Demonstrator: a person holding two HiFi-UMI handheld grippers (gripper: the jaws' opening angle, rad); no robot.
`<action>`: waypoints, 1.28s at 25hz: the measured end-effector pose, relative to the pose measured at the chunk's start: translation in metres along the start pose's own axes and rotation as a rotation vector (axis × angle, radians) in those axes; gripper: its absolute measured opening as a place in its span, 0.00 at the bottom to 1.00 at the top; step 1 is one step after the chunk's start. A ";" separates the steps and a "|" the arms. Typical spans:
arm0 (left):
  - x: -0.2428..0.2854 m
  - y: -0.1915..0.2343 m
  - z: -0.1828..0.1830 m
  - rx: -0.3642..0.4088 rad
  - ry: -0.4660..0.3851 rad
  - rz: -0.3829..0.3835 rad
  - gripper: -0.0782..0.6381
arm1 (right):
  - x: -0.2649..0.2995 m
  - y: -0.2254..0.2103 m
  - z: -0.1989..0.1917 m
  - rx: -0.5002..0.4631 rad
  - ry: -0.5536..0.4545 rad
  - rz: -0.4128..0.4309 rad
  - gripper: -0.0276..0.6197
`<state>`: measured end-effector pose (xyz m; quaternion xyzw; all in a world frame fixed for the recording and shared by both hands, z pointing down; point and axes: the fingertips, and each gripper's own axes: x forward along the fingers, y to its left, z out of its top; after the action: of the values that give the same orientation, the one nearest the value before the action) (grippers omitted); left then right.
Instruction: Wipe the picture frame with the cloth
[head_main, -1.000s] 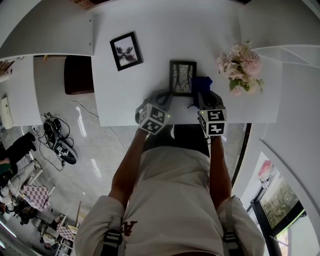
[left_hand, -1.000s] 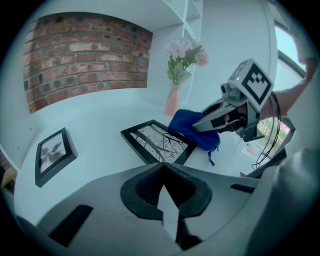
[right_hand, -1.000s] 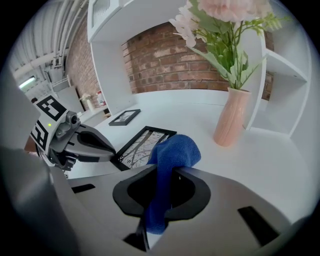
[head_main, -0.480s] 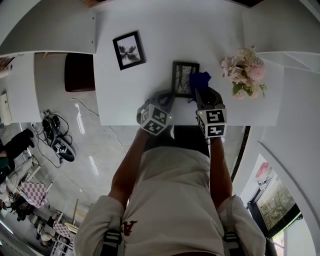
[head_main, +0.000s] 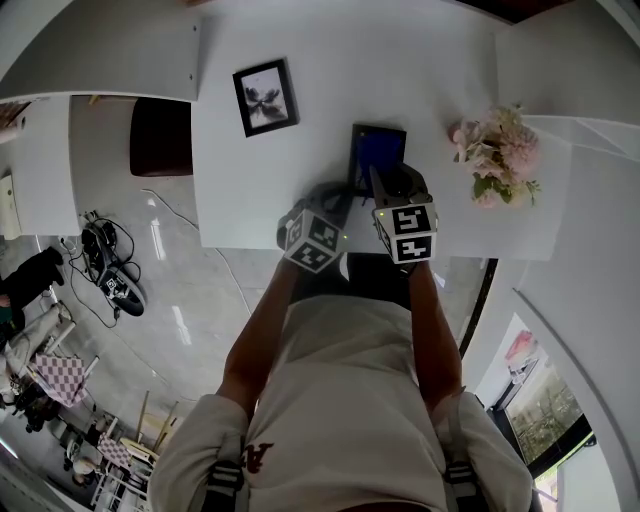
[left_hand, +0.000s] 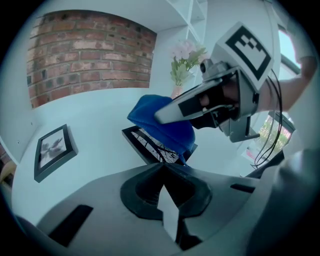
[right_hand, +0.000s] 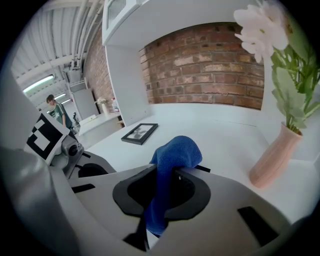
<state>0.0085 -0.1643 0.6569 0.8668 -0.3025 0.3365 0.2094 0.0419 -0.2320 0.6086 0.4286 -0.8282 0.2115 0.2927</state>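
A black picture frame (head_main: 378, 150) with a branch print lies on the white table (head_main: 250, 190). In the head view a blue cloth (head_main: 380, 152) covers most of its glass. My right gripper (head_main: 385, 180) is shut on that cloth (right_hand: 172, 155), which hangs from its jaws and bunches over the tips. From the left gripper view the right gripper (left_hand: 170, 112) presses the cloth (left_hand: 160, 125) onto the frame (left_hand: 150, 147). My left gripper (left_hand: 162, 167) is shut, its tips at the frame's near edge (head_main: 340, 195).
A second black frame (head_main: 266, 97) lies further left on the table (right_hand: 140, 133). A pink vase of flowers (head_main: 495, 155) stands to the right, close to my right gripper (right_hand: 272, 155). The table's near edge runs under both grippers. A dark stool (head_main: 157, 148) sits off the left end.
My right gripper has moved left with the blue cloth, from beside the frame's right edge onto its glass. The left gripper has stayed at the frame's near edge.
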 end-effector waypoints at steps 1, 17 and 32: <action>0.000 0.000 -0.001 -0.002 0.002 -0.001 0.11 | 0.004 0.002 0.002 -0.004 0.001 0.006 0.10; 0.001 0.000 0.001 -0.021 -0.012 -0.005 0.11 | 0.044 0.009 -0.008 -0.001 0.045 0.028 0.10; 0.000 0.001 0.001 -0.031 -0.013 -0.004 0.11 | 0.036 -0.009 -0.017 -0.005 0.058 -0.008 0.10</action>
<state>0.0085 -0.1655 0.6558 0.8663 -0.3074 0.3257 0.2214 0.0374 -0.2478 0.6457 0.4249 -0.8182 0.2204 0.3185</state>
